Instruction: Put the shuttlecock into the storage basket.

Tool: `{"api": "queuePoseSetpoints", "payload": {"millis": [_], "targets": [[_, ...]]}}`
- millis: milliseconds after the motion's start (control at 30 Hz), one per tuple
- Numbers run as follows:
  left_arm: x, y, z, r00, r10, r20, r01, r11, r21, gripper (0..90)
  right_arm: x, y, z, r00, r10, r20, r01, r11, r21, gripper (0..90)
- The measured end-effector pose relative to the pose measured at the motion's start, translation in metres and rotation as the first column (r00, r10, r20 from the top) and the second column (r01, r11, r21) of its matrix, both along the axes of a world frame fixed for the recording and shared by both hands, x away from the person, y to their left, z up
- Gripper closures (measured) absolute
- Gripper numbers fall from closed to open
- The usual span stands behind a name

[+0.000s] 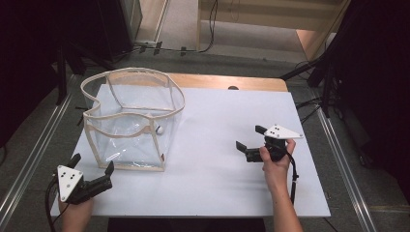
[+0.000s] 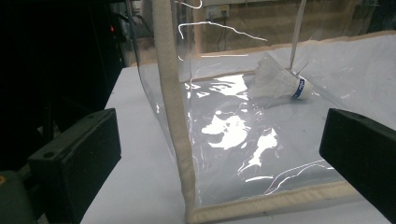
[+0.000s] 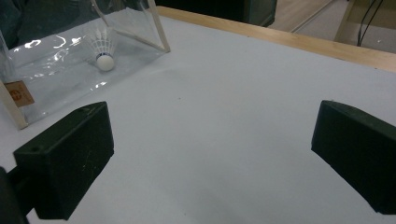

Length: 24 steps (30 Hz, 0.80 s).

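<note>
Clear bag (image 1: 130,121): orange label unreadable | shuttlecock (image 2: 280,81) inside | both hand-held grippers open, empty

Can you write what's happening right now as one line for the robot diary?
left hand-held gripper: open, near bag corner | right hand-held gripper: open, over bare table | shuttlecock: lying inside clear bag | nothing held
</note>
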State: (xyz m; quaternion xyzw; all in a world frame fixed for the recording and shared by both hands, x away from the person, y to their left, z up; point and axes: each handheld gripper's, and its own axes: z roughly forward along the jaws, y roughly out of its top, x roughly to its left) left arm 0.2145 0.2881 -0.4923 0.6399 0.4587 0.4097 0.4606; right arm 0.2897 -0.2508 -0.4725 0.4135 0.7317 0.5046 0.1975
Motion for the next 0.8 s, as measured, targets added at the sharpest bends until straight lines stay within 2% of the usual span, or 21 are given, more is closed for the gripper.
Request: {"api": "queuePoseSetpoints", "payload": {"millis": [800], "targets": [[0.000,0.000,0.000,1.0000,0.001,-0.001,-0.001,1.0000,-0.001,0.0,-0.028,-0.043,-0.022,0.9965,-0.076,-0.035,0.077,0.9971,0.003,0.0]]}}
